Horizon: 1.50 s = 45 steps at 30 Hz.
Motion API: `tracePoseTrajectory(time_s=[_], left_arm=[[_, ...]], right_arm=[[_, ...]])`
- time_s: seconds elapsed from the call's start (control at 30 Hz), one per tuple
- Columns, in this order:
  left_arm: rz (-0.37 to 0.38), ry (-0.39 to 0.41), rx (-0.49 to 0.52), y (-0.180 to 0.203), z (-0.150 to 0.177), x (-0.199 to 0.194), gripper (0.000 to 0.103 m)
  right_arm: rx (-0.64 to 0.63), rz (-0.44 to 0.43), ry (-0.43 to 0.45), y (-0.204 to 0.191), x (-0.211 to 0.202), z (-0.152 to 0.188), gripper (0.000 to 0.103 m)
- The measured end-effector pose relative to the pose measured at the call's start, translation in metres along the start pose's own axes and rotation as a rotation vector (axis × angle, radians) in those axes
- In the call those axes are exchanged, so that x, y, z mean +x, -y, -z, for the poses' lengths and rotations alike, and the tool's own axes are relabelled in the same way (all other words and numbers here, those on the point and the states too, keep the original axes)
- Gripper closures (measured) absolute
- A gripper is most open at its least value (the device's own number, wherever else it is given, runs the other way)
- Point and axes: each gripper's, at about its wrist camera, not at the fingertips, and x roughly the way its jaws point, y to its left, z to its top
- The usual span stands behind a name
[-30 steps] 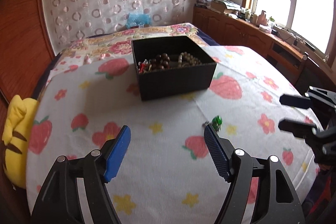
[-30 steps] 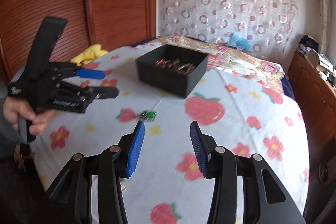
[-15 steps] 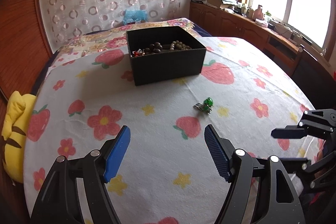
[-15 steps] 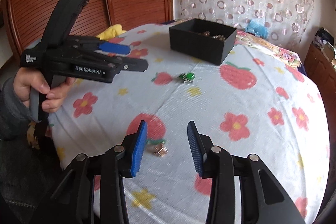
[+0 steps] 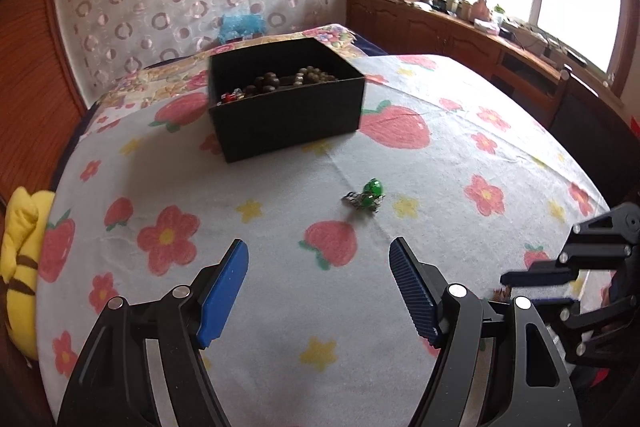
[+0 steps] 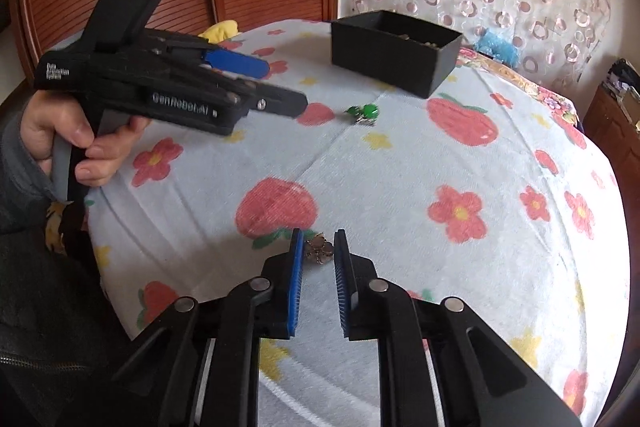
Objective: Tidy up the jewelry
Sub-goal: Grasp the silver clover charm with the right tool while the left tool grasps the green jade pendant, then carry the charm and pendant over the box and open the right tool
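A black box (image 5: 286, 107) holding bead bracelets stands on the strawberry-print cloth (image 5: 280, 227); it also shows in the right wrist view (image 6: 394, 51). A green-stone jewelry piece (image 5: 368, 195) lies in front of it, and shows in the right wrist view (image 6: 364, 114). My left gripper (image 5: 318, 281) is open and empty, above the cloth short of the green piece. My right gripper (image 6: 318, 247) has its pads narrowed around a small bronze flower-shaped piece (image 6: 319, 251) near the cloth's front edge; a slim gap remains on each side.
A yellow plush toy (image 5: 20, 267) lies at the left edge. A wooden cabinet (image 5: 460, 39) with clutter runs under the window. A blue item (image 5: 240, 25) sits behind the box. The hand-held left gripper body (image 6: 160, 83) hovers at the left of the right wrist view.
My right gripper moved down and back to the bronze flower piece and narrowed its jaws around it. My left gripper pulled back from the box and stayed open.
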Motion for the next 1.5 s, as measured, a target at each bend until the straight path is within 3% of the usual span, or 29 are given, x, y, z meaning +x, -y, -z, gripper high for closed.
tracePoseTrajectory(time_s=[0.23, 0.37, 0.7, 0.8, 0.87, 0.97, 1.5], left_arm=[[0.029, -0.015, 0.057, 0.017, -0.019, 0.017, 0.033], [0.046, -0.024, 0.057, 0.020, -0.028, 0.026, 0.050], [0.016, -0.073, 0.098, 0.029, -0.034, 0.051, 0.065], [0.035, -0.070, 0.093, 0.029, -0.033, 0.050, 0.076], [0.048, -0.071, 0.093, 0.029, -0.033, 0.049, 0.088], [0.063, -0.043, 0.084, 0.028, -0.033, 0.040, 0.093], [0.017, 0.087, 0.033, 0.004, -0.063, -0.004, 0.093]], right_arm=[[0.056, 0.074, 0.045, 0.028, -0.010, -0.010, 0.086], [0.078, 0.093, 0.055, 0.040, -0.011, -0.013, 0.086], [0.094, 0.093, 0.072, 0.048, -0.012, -0.014, 0.086], [0.096, 0.093, 0.073, 0.049, -0.011, -0.015, 0.086], [0.098, 0.092, 0.075, 0.050, -0.010, -0.017, 0.086], [0.102, 0.095, 0.082, 0.054, -0.010, -0.020, 0.086], [0.132, 0.120, 0.161, 0.081, -0.007, -0.062, 0.086]])
